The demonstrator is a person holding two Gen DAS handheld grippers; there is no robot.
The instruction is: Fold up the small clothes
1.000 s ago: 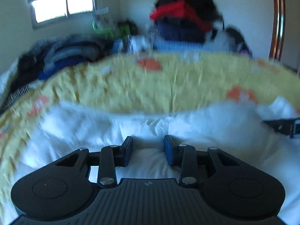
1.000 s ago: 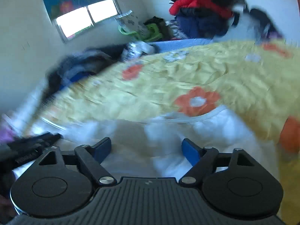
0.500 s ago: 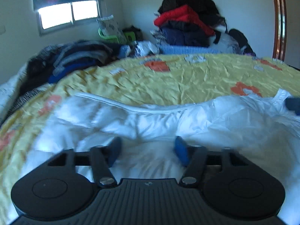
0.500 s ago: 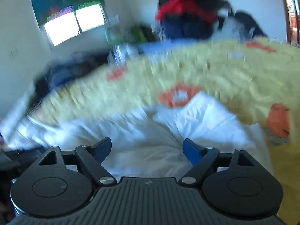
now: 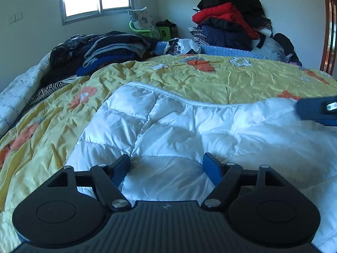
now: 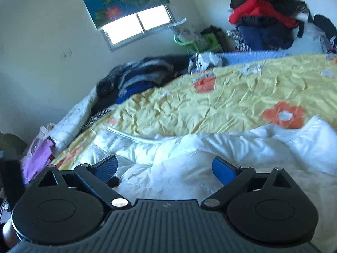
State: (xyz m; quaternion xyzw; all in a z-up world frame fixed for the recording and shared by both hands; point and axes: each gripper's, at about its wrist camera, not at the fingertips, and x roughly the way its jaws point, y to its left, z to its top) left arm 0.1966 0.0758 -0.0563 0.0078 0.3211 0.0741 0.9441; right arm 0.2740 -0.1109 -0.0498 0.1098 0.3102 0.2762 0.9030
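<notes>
Jacket (image 5: 189, 130) lies straight ahead under both your grippers, long axis left-right. Left gripper (image 5: 167, 166) and right gripper (image 6: 165, 167): jaws opening, gripping nothing. Left is nearer hem.

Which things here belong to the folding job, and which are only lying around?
For the job:
- white quilted garment
- left gripper, opening, nothing between its fingers
- right gripper, opening, also holding nothing

Lying about:
- yellow flowered bedspread
- dark folded pile
- heap with red jacket
- plastic bag
</notes>
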